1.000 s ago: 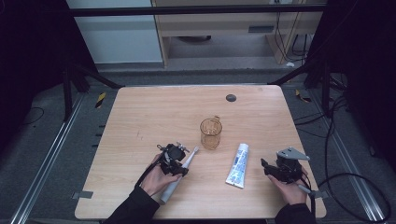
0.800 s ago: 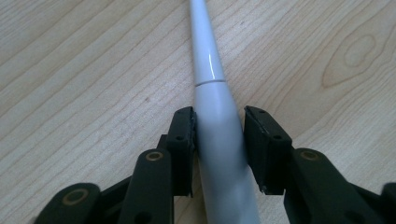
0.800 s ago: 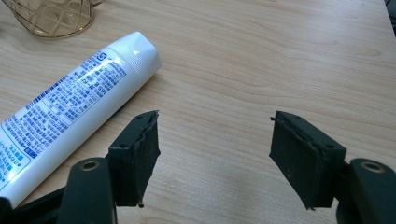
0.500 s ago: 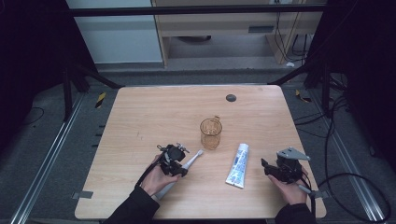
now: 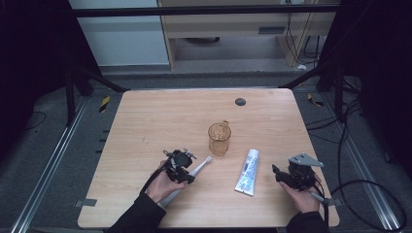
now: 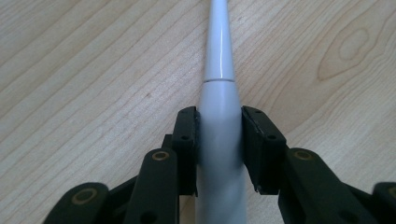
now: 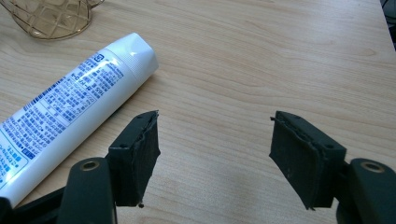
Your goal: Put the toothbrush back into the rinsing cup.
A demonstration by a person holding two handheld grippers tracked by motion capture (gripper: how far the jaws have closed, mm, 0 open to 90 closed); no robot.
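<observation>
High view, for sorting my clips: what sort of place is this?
Probably a lab recording rig: a lone wooden table inside a black frame, cables across the grey floor.

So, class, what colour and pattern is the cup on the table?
Amber see-through cup with a diamond lattice, clearest in the right gripper view.

Sitting on the pale wooden table (image 5: 160,116) are one amber, diamond-patterned glass cup with a handle (image 5: 219,138), one white toothpaste tube with blue print (image 5: 247,172), and one white plastic electric toothbrush (image 5: 198,167). One small dark round disc (image 5: 240,101) is lying near the table's far edge. Two black two-jaw grippers are showing: the left gripper (image 5: 178,166) and the right gripper (image 5: 293,174), each being held by one hand, making two hands in all.
</observation>
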